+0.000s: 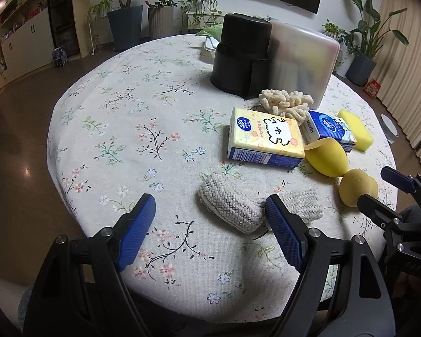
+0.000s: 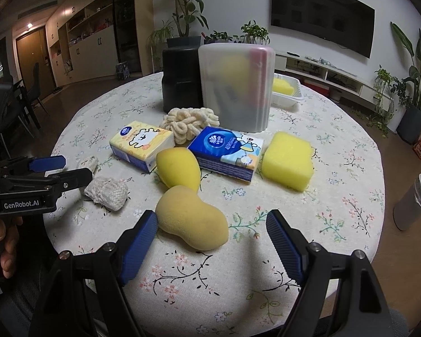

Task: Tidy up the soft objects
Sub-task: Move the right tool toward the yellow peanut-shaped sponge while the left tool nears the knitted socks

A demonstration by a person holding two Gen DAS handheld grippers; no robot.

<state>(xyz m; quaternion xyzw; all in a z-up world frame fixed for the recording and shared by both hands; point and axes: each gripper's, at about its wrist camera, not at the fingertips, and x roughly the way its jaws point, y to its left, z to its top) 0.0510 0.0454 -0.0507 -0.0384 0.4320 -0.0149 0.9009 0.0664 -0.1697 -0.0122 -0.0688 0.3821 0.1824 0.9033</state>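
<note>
Approach phase: left gripper (image 1: 210, 221) spread by grey knitted cloth (image 1: 233, 206), right gripper (image 2: 212, 231) spread w/ peanut-shaped yellow sponge (image 2: 192, 221) between its fingers on bench (image 1: 126, 112); next, probably close in & pinch.

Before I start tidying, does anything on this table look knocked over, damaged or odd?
One thing: the translucent bin stands on its side beside the black container, with a sponge showing inside. The loose sponges, tissue packs and knitted cloth are scattered, but nothing looks spilled or damaged.

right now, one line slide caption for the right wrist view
Open right gripper nears a yellow sponge among tissue packs on the floral tablecloth.
</note>
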